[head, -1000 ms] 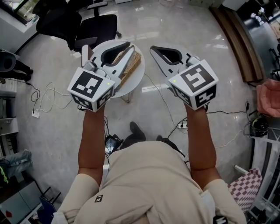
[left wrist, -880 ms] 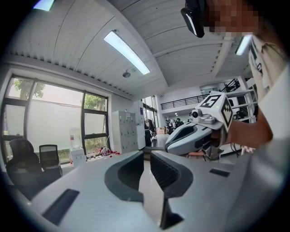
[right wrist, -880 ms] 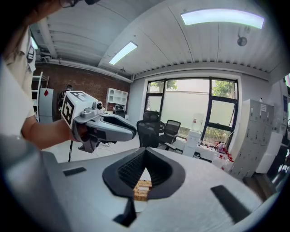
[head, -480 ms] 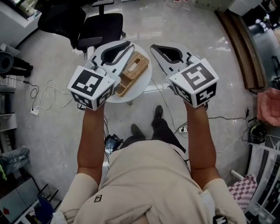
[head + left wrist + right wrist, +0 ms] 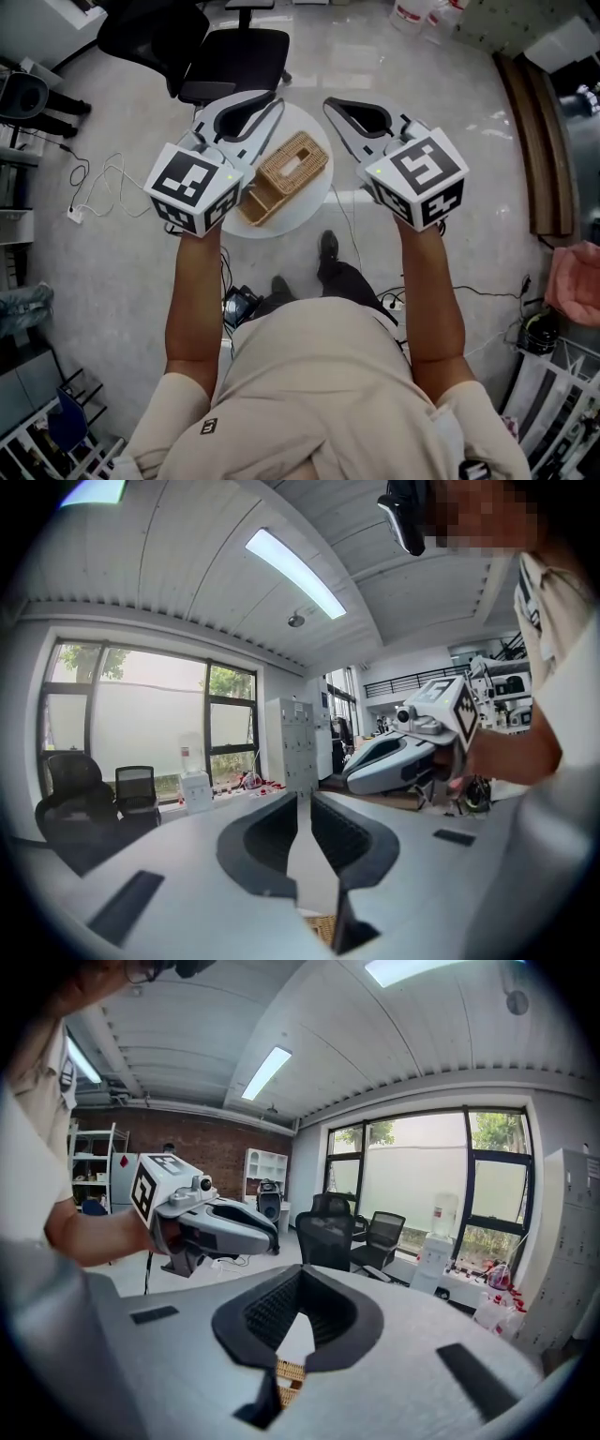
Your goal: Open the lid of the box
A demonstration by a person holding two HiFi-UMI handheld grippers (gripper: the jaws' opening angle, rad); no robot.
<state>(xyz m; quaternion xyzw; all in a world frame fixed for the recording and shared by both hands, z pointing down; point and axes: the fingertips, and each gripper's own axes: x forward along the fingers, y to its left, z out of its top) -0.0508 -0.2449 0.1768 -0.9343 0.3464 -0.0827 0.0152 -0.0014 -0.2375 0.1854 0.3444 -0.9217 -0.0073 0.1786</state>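
Note:
A woven wicker box (image 5: 284, 175) lies on a small round white table (image 5: 310, 201), below and between my two grippers. Its lid, with a slot in it, covers the far right part; the near left end shows an open section. My left gripper (image 5: 277, 98) is shut and hangs in the air above the table's left side, holding nothing. My right gripper (image 5: 329, 102) is also shut and empty, above the table's right edge. Below the jaws, a strip of wicker (image 5: 324, 930) shows in the left gripper view and another strip of wicker (image 5: 290, 1378) in the right gripper view.
A black office chair (image 5: 234, 52) stands just beyond the table. Cables (image 5: 94, 192) trail over the floor at the left, and a dark device (image 5: 242, 305) lies by the person's feet (image 5: 326, 248). A wooden bench (image 5: 539, 141) runs along the right.
The table and box have slid down the head view toward the person, and the whole box now shows between the grippers. Both grippers stay shut at the same height.

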